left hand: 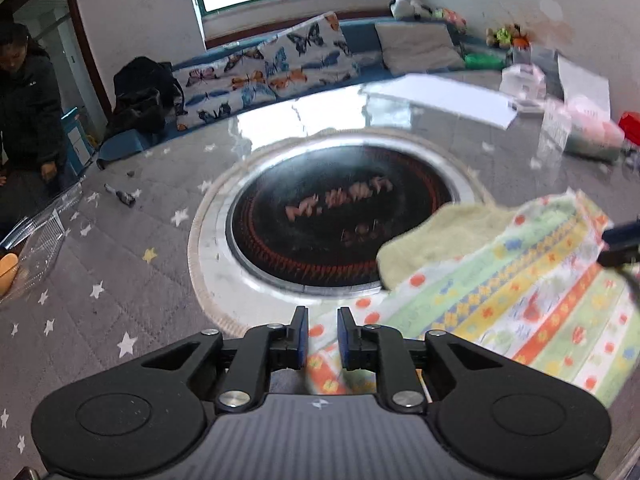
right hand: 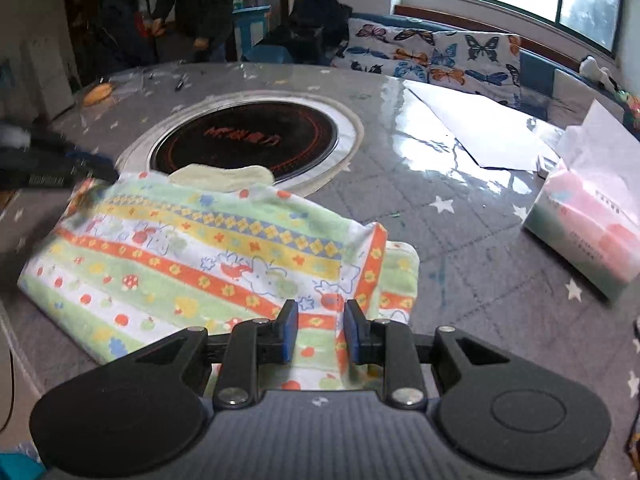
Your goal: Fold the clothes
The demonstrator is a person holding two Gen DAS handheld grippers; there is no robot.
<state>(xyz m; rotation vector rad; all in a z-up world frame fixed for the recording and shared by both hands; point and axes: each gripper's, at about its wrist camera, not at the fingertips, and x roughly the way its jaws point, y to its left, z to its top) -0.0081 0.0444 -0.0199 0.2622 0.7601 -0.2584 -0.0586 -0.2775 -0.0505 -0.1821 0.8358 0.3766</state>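
A big round table (right hand: pixel 400 208) fills both views. It has a gray cover with white stars and a shiny clear sheet on top. In its middle sits a round black cooktop (left hand: pixel 320 220) with red rings and a silver rim.

The cloth (right hand: pixel 192 256) to fold lies on the table, on the near side of the cooktop. Its far edge reaches over the silver rim. It has stripes of green, yellow, orange and white, with little flowers, mushrooms and bunnies. A pale yellow underside (right hand: pixel 224 176) shows at the far edge, where the cloth is turned over. One corner on the right is folded up too.

The right gripper (right hand: pixel 321 332) hangs low over the near edge of the cloth. Its blue pads stand a little apart, with cloth seen in the gap, but the pads do not squeeze it.

The left gripper (left hand: pixel 322 336) is at another corner of the cloth. Its blue pads are also a little apart, and a bit of cloth shows between them. They do not pinch it.

A white sheet of paper (right hand: pixel 480 132) lies farther back. A pink tissue pack (right hand: pixel 588 224) sits on the right side. A person in a dark jacket (left hand: pixel 28 92) stands beyond the table.
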